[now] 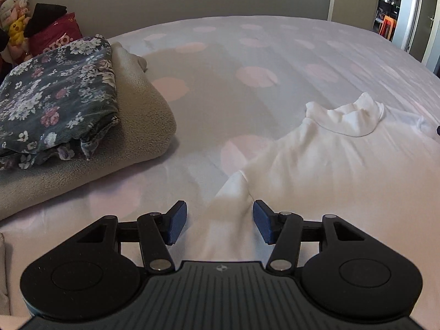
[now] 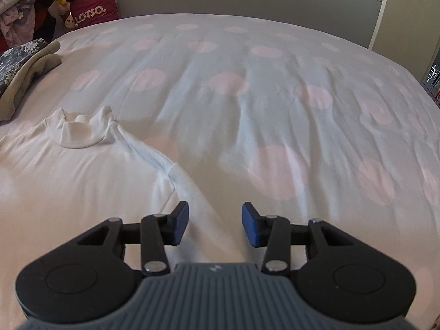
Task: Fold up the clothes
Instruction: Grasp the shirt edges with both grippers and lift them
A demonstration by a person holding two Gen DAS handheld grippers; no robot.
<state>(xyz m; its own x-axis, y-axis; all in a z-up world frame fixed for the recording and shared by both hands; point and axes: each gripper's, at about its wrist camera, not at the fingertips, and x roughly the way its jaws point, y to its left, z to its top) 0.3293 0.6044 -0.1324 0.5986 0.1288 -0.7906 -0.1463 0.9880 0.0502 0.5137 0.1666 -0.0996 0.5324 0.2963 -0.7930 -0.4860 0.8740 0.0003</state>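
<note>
Left gripper, right gripper: my jaws parted, empty | white top sleeves beneath | risk: pads may snag bedsheet too.

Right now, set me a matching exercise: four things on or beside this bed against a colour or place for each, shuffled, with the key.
Things:
1. turtleneck top
2. floral garment
3. fleece blanket
4. shopping bag

Descriptions:
A. beige, folded, at the bottom of the stack
B. pink, against the wall beyond the bed
C. white, spread flat on the bedspread
D. dark blue with flowers, folded on top of the stack

Pairs: 1-C, 2-D, 3-A, 4-B
</note>
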